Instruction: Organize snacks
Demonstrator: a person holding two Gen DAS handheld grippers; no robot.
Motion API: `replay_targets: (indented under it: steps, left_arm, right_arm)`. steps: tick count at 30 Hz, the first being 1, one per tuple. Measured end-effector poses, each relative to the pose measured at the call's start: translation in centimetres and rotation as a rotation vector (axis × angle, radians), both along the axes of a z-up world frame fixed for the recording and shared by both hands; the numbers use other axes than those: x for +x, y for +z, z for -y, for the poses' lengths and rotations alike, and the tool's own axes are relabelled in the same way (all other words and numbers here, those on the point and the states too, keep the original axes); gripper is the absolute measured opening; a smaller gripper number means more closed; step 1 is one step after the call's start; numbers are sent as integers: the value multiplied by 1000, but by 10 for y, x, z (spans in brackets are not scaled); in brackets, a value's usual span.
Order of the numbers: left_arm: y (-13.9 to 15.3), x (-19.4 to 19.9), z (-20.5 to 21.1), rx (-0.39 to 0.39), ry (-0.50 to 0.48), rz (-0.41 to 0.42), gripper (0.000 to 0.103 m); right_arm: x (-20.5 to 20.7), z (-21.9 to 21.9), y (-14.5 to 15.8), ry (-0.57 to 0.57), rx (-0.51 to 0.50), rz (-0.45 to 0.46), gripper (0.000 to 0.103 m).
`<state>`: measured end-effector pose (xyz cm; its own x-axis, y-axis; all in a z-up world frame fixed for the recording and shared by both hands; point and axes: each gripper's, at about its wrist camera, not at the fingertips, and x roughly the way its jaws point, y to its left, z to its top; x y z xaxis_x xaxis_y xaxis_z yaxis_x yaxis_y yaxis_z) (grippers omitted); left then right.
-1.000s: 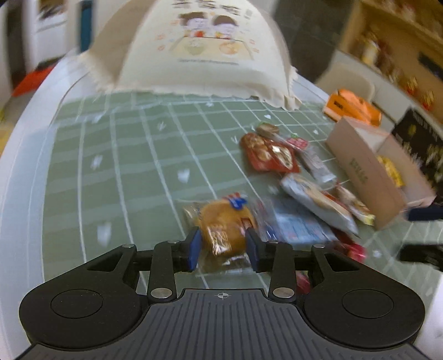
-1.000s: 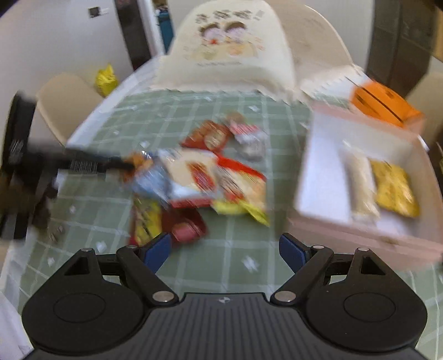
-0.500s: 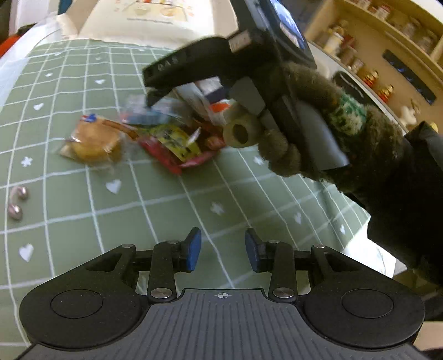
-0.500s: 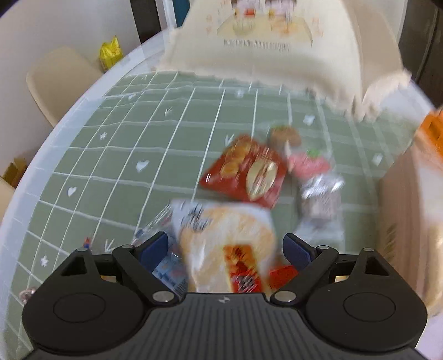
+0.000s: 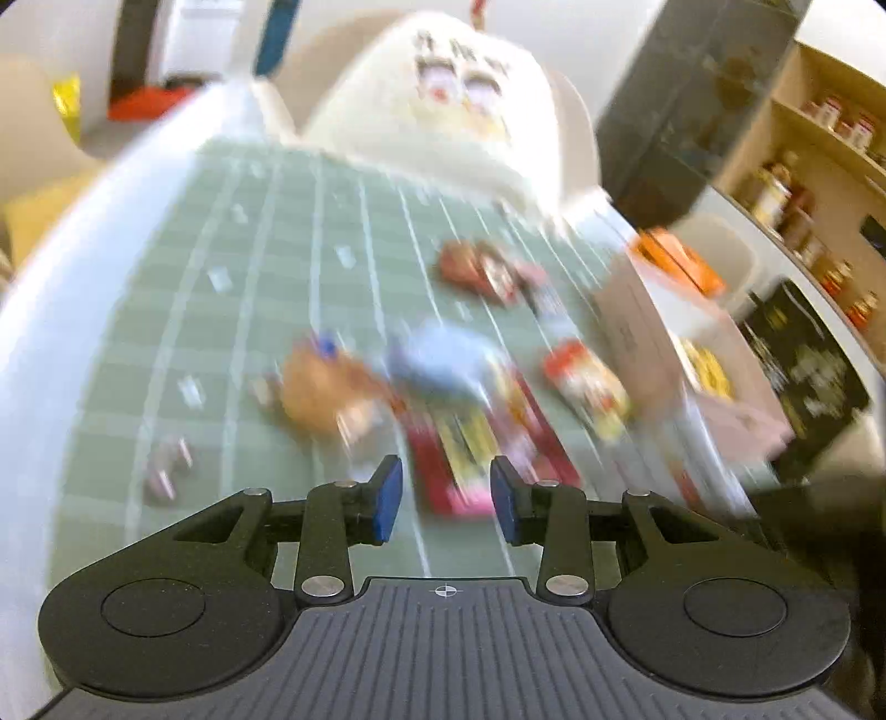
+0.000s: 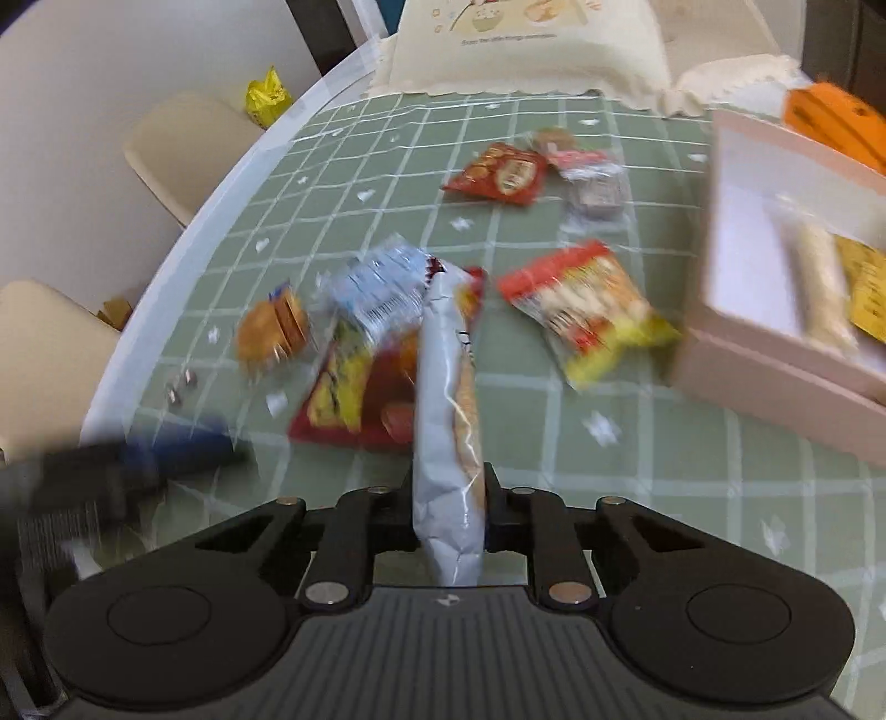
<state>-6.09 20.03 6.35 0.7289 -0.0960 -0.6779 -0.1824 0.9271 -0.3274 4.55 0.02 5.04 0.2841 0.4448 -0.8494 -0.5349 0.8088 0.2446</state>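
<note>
My right gripper [image 6: 447,498] is shut on a long silver-white snack packet [image 6: 447,399] and holds it upright above the green checked tablecloth [image 6: 637,487]. Several snack packs lie below: a round orange bun [image 6: 271,332], a pale blue packet [image 6: 382,288], a red and yellow packet [image 6: 354,399] and a red, white and yellow packet [image 6: 587,310]. A pink box [image 6: 775,365] at the right holds a pale bar and a yellow packet. My left gripper [image 5: 441,501] is partly open and empty, above the red and yellow packet [image 5: 465,443]; it shows blurred at the left of the right wrist view [image 6: 111,471].
A cream mesh food cover [image 6: 531,50] stands at the table's far end. An orange box [image 6: 836,122] sits behind the pink box. A red snack pack [image 6: 498,177] and small wrapped sweets [image 6: 592,188] lie further back. Beige chairs [image 6: 188,149] stand left of the table.
My right gripper has closed on the silver-white packet and lifted it off the pile. My left gripper has let go of the bun and swung back to face the pile.
</note>
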Motion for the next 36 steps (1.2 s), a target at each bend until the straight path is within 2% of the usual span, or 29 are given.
replay_targets:
  steps: [3, 5, 6, 7, 8, 9, 12, 17, 20, 22, 25, 28, 29, 30, 32, 35, 36]
  left_arm:
    - [0, 28, -20, 60, 117, 4, 39]
    - [-10, 46, -34, 94, 183, -45, 39]
    - [-17, 56, -36, 94, 207, -89, 39]
    - [-24, 62, -39, 80, 217, -122, 39]
    - [-29, 63, -38, 72, 212, -131, 40]
    - [-29, 61, -31, 98, 195, -113, 40]
    - [-27, 59, -4, 171, 40, -82, 40]
    - [-23, 42, 43, 228, -294, -20, 40]
    - [-19, 25, 67, 260, -420, -17, 40]
    - [-15, 7, 77, 274, -453, -27, 40]
    - [-10, -1, 74, 203, -362, -80, 40]
    - [-2, -7, 42, 8, -89, -79, 40]
    - [-1, -8, 32, -38, -7, -73, 40]
    - [0, -6, 26, -48, 47, -70, 40]
    - [-3, 4, 28, 16, 70, -93, 40]
    - [-18, 19, 47, 110, -11, -178, 41]
    - [-20, 20, 58, 197, -39, -157, 43]
  right_arm:
    - [-17, 25, 1, -34, -53, 61, 17]
    - [-22, 40, 0, -61, -69, 62, 21]
    - [-24, 47, 0, -77, -75, 63, 32]
    - [-27, 54, 0, -94, -83, 70, 53]
    - [-31, 61, 0, -112, -90, 88, 64]
    - [-33, 69, 1, -127, -95, 112, 76]
    - [-42, 91, 3, -158, -115, 167, 77]
    - [-37, 115, -13, -225, -132, 135, 78]
    - [-38, 119, -21, -246, -122, 133, 83]
    - [-40, 118, -23, -258, -112, 142, 85]
    - [-41, 119, -25, -271, -94, 147, 88]
    - [-42, 123, -28, -285, -82, 152, 89]
    - [-43, 126, -29, -294, -80, 152, 90]
    - [-44, 128, -29, -302, -76, 152, 91]
    - [-46, 132, -32, -324, -61, 139, 93]
    - [-48, 138, -36, -359, -25, 116, 95]
    - [-48, 138, -36, -358, -28, 119, 96]
